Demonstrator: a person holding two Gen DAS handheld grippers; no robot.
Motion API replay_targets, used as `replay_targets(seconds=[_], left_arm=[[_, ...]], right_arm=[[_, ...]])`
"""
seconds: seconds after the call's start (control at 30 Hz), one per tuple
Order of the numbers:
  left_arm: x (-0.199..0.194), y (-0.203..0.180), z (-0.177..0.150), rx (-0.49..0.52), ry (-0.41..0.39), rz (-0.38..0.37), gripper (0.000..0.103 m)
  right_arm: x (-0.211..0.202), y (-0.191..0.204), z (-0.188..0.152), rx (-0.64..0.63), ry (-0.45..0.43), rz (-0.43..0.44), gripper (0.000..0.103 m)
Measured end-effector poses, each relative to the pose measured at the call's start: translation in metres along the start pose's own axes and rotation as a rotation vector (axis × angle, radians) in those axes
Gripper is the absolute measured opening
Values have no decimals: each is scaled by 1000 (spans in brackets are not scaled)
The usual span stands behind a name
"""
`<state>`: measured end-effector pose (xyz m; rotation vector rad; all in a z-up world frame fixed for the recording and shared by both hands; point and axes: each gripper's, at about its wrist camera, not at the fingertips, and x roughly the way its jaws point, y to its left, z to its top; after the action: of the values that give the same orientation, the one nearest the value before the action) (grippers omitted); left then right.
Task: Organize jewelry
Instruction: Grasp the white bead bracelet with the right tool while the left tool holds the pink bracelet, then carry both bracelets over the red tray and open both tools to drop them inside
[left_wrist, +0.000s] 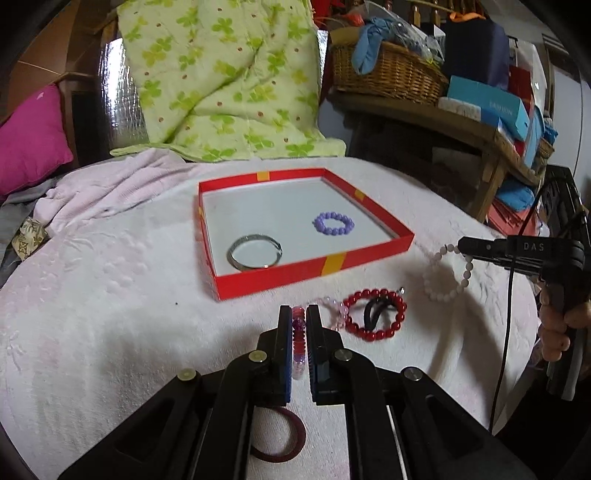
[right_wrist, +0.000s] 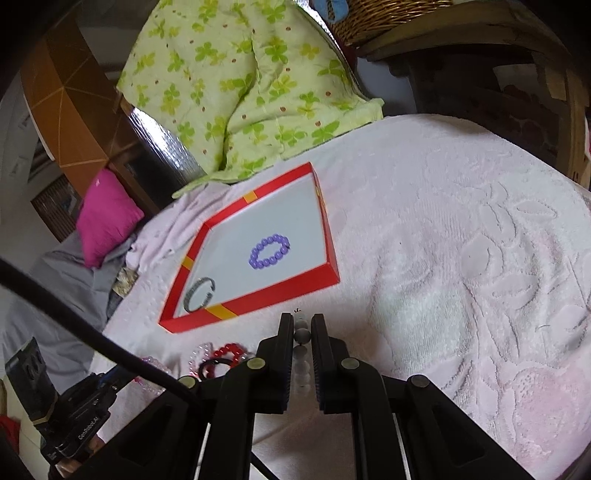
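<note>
A red box lid (left_wrist: 334, 264) (right_wrist: 325, 275) lies open on the white towel and holds a silver bangle (left_wrist: 255, 251) (right_wrist: 199, 293) and a purple bead bracelet (left_wrist: 333, 223) (right_wrist: 269, 251). My left gripper (left_wrist: 298, 314) is shut on a pink and purple bead bracelet (left_wrist: 298, 332) near the box's front edge. My right gripper (right_wrist: 302, 321) (left_wrist: 461, 245) is shut on a white bead bracelet (right_wrist: 302, 334) (left_wrist: 447, 275), which hangs above the towel right of the box. A red bead bracelet (left_wrist: 375, 314) (right_wrist: 231, 350), a black hair tie (left_wrist: 376, 312) and a pale pink bracelet (left_wrist: 334, 310) lie on the towel.
A dark red bangle (left_wrist: 279, 435) lies under my left gripper. A green quilt (left_wrist: 221, 81) and a magenta cushion (left_wrist: 29, 140) sit behind the towel. A cluttered wooden shelf with a wicker basket (left_wrist: 388, 70) stands at the back right.
</note>
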<state>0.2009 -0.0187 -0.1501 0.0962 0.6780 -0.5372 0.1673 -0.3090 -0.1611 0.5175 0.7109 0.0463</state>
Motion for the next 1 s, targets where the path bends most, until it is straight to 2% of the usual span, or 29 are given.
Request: replay_targets(seconds=[0.23,0.43,0.53,0.6,0.67,0.7,0.83,0.93,1.0], left_arm=[[-8,3,10,-24,-54,-9,7],[-6,4,13,-32,-50,-24,7],[-4,6,11,-38,-34,-16,7],[-5,7,10,-40,-32,-11,7],[-5,8,10,-42,-32,-9,7],[-6,8,10,-45,-33,-10,7],[-7,8,9,-47,-36,-11,7],[-8,8,7,-42,-32,-10,7],[-8,8,6,-41,-28,-13,7]], right_arm=[[-9,9,9,-8,-52,32,11],[-12,17,19,-7,-68,46,11],[-7,12,22,3,-22,32,11],[1,3,21,32,31,18,15],[14,-6,17,51,108,-15,42],[18,-9,15,47,126,-26,46],[32,0,7,-54,162,-60,46],[45,10,-3,-157,188,-123,46],[61,16,-13,-234,242,-177,39]])
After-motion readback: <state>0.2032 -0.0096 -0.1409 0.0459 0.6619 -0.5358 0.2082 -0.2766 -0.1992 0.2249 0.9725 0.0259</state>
